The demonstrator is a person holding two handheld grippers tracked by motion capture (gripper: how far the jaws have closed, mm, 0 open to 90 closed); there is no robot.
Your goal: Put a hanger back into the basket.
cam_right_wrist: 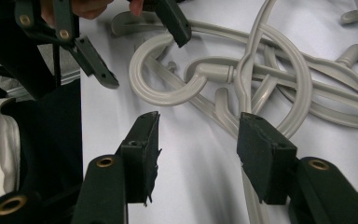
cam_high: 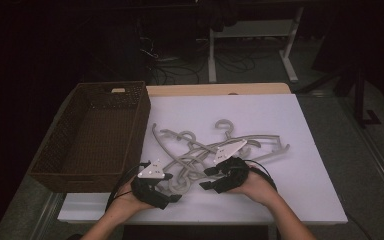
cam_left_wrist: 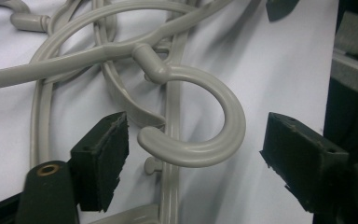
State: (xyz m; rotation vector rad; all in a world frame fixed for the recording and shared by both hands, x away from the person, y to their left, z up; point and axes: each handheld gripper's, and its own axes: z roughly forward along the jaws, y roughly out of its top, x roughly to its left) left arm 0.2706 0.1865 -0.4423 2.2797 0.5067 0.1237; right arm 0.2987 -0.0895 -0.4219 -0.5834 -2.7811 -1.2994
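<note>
Several grey plastic hangers (cam_high: 215, 147) lie tangled on the white table cover (cam_high: 280, 115). My left gripper (cam_high: 172, 187) sits at the near left end of the pile, and its jaws stand on either side of one hanger's hook (cam_left_wrist: 223, 140) without pressing it. In the left gripper view the left gripper (cam_left_wrist: 193, 154) is open, with small gaps between pads and hook. The right gripper (cam_high: 206, 178) hovers just right of it, open (cam_right_wrist: 198, 140), with bare cover between its jaws. The right gripper view shows the same hook (cam_right_wrist: 142, 88) framed by the left gripper (cam_right_wrist: 142, 53).
A dark brown wicker basket (cam_high: 140, 120) with nothing in it stands on the left side of the table, next to the pile. The table's near edge lies just below both hands. Dark floor with cables and desk legs lies beyond the far edge.
</note>
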